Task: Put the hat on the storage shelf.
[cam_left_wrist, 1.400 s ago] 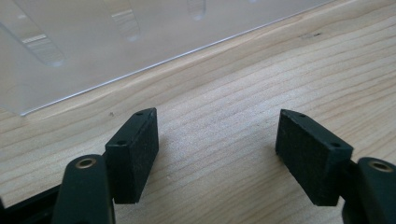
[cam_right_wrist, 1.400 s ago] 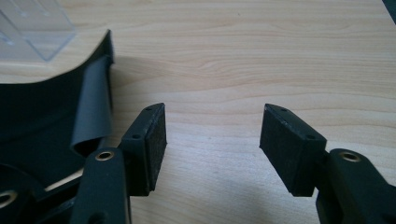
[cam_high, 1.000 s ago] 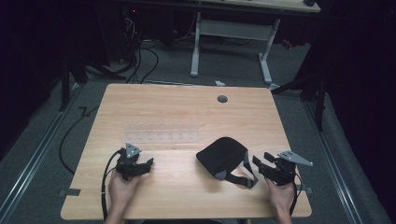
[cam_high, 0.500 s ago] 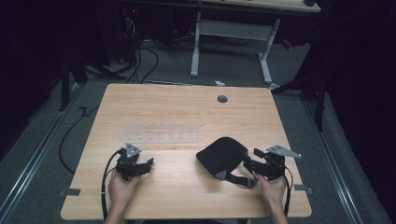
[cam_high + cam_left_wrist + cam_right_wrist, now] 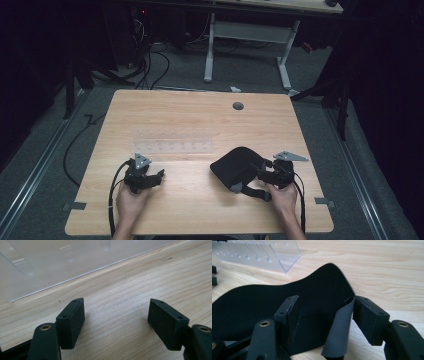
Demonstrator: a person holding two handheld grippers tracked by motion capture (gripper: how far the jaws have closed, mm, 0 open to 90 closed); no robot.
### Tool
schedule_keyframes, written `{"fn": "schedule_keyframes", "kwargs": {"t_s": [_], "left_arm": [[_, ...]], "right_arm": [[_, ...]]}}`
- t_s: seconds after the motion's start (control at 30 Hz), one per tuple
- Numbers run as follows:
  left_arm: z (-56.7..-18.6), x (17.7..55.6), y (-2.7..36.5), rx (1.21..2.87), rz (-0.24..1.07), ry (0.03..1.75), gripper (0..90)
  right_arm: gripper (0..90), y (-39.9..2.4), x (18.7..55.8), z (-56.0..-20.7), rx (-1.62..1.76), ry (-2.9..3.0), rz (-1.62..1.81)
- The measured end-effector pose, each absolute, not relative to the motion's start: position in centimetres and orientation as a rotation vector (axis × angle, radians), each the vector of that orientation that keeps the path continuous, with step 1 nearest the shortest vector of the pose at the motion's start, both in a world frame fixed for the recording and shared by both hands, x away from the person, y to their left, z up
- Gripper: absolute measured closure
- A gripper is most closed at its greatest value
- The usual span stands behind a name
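A black fabric mask [image 5: 235,165] with straps lies on the wooden table [image 5: 200,115], front right of centre. My right gripper [image 5: 261,173] is at the mask's right edge. In the right gripper view it stands open [image 5: 327,307] over the black fabric [image 5: 262,302], and a loose black strap [image 5: 339,327] rises between the jaws and leans against the right pad [image 5: 367,315]. My left gripper [image 5: 157,176] rests at the front left, open [image 5: 116,312] over bare wood, with nothing between its pads.
A clear acrylic rack [image 5: 172,142] with a row of small holes lies across the table's middle, just ahead of the left gripper [image 5: 50,262] and beyond the mask [image 5: 262,255]. A round grommet [image 5: 238,106] sits near the far edge. Cables trail on the floor at left.
My right gripper has moved left onto the edge of the black mask, and the strap now stands between its jaws. The left gripper has stayed put.
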State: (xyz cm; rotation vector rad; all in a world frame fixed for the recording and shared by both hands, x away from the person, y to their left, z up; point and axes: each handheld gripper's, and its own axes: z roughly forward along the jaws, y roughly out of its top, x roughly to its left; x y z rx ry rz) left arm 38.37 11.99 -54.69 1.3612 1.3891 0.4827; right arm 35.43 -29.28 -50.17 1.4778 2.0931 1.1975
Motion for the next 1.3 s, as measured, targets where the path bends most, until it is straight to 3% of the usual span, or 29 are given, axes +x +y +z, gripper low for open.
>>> {"fn": "schedule_keyframes", "kwargs": {"t_s": [0.43,1.3], "left_arm": [[-54.7,38.4,12.0,1.361,0.483,1.390,29.8],[-54.7,38.4,12.0,1.362,0.483,1.390,29.8]], "right_arm": [[42.6,-28.5,36.4,-51.8,1.493,2.176,1.207],[82.3,-29.7,35.3,-52.3,1.385,2.292,1.390]]}}
